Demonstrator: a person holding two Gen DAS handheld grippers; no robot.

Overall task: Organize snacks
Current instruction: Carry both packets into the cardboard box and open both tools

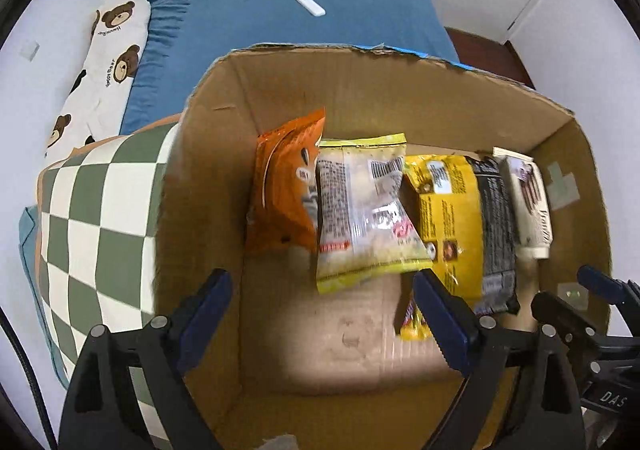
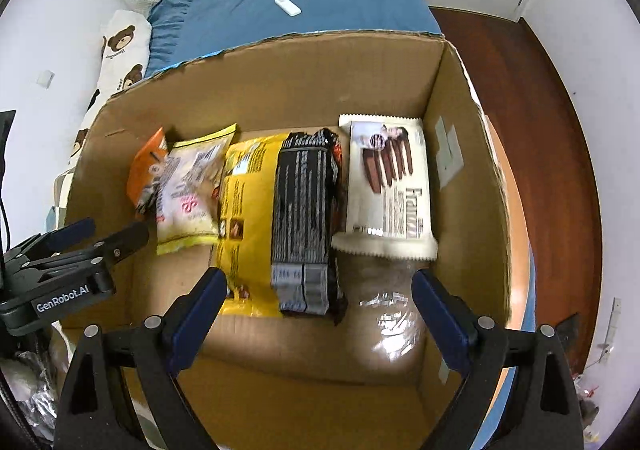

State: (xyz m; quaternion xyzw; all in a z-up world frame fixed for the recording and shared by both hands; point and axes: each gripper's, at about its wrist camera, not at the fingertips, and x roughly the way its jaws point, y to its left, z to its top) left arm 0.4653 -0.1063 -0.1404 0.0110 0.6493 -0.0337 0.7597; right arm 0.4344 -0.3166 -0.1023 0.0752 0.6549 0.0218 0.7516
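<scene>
The left gripper (image 1: 324, 314) points down into a cardboard box (image 1: 280, 90), jaws wide apart with nothing between them. The right gripper (image 2: 320, 314) hangs over the same box, jaws equally spread and empty. Five snack packets lie in a row across the box floor, overlapping like shingles. At ten o'clock from the right gripper sits an orange bag (image 2: 146, 166), then a pale bag with yellow edges (image 2: 192, 190), a yellow bag (image 2: 244, 210), and a black packet (image 2: 306, 218) at twelve o'clock. At one o'clock lies a white wafer pack (image 2: 388, 186) picturing brown wafers. Beyond the box are a blue bedspread (image 1: 304, 10) and, at nine o'clock from the left gripper, a green checked cushion (image 1: 100, 230).
</scene>
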